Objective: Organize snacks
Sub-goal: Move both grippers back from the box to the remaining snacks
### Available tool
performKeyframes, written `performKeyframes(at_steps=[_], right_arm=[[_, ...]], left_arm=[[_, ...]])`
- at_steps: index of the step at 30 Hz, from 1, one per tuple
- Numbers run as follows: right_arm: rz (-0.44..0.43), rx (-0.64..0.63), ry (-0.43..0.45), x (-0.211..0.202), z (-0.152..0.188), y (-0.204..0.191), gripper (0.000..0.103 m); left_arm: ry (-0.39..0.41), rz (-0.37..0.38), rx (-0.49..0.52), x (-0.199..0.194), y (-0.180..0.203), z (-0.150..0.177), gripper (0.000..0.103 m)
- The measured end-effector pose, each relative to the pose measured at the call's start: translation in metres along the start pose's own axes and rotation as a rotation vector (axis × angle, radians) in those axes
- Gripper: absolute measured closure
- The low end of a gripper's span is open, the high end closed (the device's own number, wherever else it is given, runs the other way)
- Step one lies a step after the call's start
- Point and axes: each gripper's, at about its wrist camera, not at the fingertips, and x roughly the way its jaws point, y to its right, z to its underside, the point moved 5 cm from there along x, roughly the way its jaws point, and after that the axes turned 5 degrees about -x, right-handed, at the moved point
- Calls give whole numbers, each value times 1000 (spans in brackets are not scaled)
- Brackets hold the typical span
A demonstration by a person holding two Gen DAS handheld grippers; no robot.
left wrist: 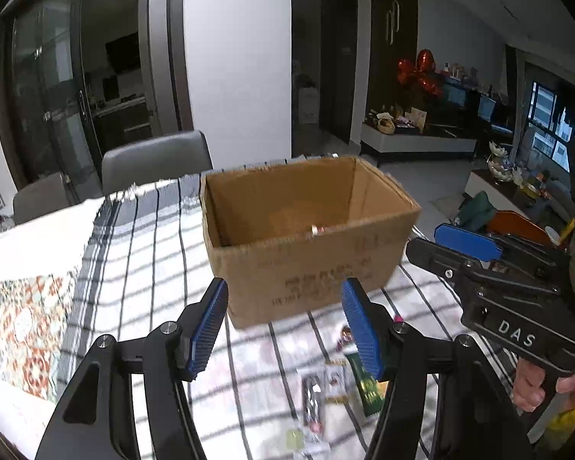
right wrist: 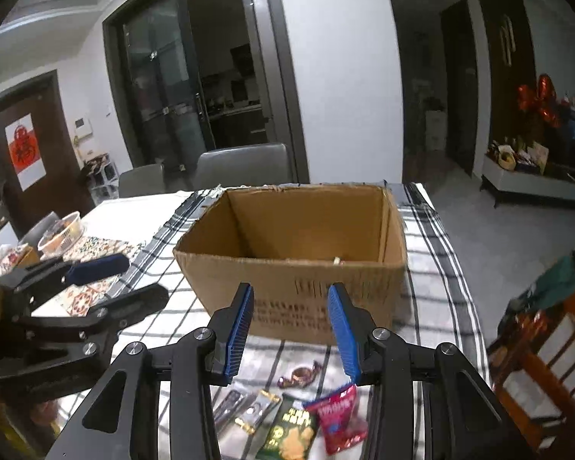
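Observation:
An open cardboard box (left wrist: 306, 230) (right wrist: 295, 253) stands on the checked cloth (left wrist: 142, 253). A small pale item (right wrist: 337, 260) just shows inside it. In front of the box lie loose snacks: a green packet (right wrist: 291, 433) (left wrist: 368, 391), a red packet (right wrist: 341, 418), a brown wrapped candy (right wrist: 301, 377) and silver packets (right wrist: 245, 406) (left wrist: 314, 395). My left gripper (left wrist: 285, 287) (right wrist: 145, 276) is open and empty, above the snacks and facing the box. My right gripper (right wrist: 291, 289) (left wrist: 423, 238) is open a little narrower, also empty, beside it to the right.
Two grey chairs (left wrist: 157, 161) stand behind the table. A patterned mat (left wrist: 23, 322) and a bowl (right wrist: 61, 230) lie to the left. The table's right edge drops to the floor, where a wooden chair (right wrist: 536, 345) stands. A hand (left wrist: 533, 387) holds the right gripper's handle.

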Motion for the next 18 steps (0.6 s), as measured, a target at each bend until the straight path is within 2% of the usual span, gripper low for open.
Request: performKeyframes(at_steps=[5,12,18], right_arm=[[13,25,-31,-4,30,-2,61],[33,28,-70,-3,68,-10,61],[23,31,-119,4,93,-20,61]], left_arm=[[-11,-7,-16,-3,1,25,42],[-83,6,-43,7,-1,67,43],[-131,13,-41,16,2,94,48]])
